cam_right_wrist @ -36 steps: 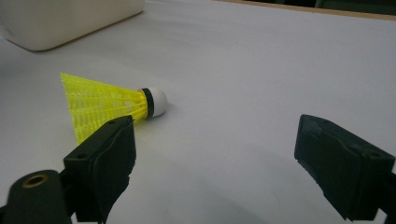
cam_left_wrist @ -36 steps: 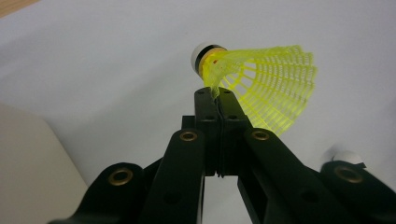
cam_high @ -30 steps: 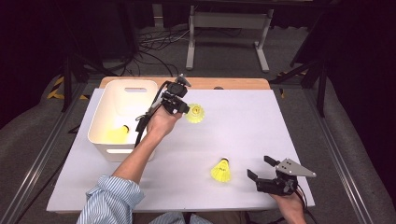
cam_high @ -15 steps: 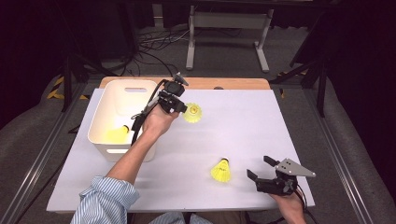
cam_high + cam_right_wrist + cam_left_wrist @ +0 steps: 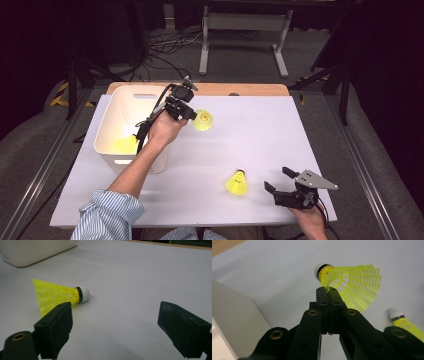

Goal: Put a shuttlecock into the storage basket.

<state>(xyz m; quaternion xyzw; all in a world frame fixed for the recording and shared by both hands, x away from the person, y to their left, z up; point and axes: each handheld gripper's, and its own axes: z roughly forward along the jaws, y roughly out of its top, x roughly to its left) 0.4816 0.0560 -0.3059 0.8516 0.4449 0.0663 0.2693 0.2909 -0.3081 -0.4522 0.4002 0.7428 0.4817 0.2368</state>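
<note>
My left claw (image 5: 329,291) is clenched on the edge of a yellow shuttlecock's (image 5: 352,287) mesh skirt, just below its white cork. My jaws are pressed flat together with only the thin plastic between them. From above, this claw (image 5: 192,116) holds that shuttlecock (image 5: 202,120) off the bench (image 5: 300,130), over the back left part of the white sheet that covers it and just beside the right wall of the white bin (image 5: 107,131). My left hand (image 5: 164,129) grips the claw's body from below. My forearm and its striped sleeve (image 5: 107,217) come in from the front edge, passing over the bin's front right corner. Something yellow (image 5: 124,145) lies inside the bin, but it is too blurred to tell what.

My right claw (image 5: 278,180) is released, its jaws standing wide apart with nothing between them. It rests low near the front right corner of the bench, held by my right hand (image 5: 311,220) at the front edge. In the right gripper view the claw (image 5: 115,315) looks across the bare white sheet. A second shuttlecock (image 5: 58,297) lies on its side there beyond my left jaw, not touching it, cork pointing right. From above, that second shuttlecock (image 5: 236,182) lies near the front edge, just left of the right claw and well apart from the bin.
</note>
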